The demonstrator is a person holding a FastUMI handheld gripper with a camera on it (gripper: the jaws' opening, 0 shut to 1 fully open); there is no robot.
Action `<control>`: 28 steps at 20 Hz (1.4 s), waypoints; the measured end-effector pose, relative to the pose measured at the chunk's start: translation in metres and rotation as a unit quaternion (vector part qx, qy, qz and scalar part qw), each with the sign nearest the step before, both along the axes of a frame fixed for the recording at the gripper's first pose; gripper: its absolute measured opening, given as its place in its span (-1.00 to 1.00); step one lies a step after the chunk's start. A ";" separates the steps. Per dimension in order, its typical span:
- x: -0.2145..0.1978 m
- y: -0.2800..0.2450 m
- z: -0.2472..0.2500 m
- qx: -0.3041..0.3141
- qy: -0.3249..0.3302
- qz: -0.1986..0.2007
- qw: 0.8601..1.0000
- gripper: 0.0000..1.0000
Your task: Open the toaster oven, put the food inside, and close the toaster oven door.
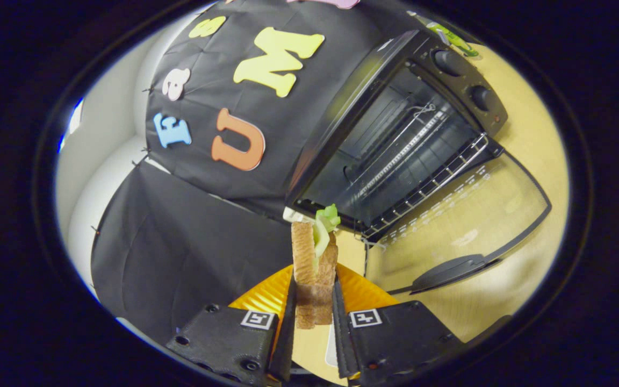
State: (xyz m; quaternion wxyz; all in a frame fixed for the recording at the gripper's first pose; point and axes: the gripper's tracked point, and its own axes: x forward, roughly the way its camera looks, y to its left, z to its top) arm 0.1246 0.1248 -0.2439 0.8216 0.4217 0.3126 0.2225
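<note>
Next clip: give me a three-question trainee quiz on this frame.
1. True or false: the oven door is shut.
2. What does the gripper hold? A) sandwich B) cup C) spoon
3. Fill in: a wire ___ sits inside the oven.

Key: 1 false, the door lies open. 2 A, both fingers press on the sandwich, above the yellow plate. 3 rack.

no readable text; square coded markers [257, 319] on the hand-held gripper [314, 312].
</note>
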 end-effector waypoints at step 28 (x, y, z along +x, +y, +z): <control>0.183 -0.081 -0.037 0.048 -0.012 -0.350 0.936 -0.25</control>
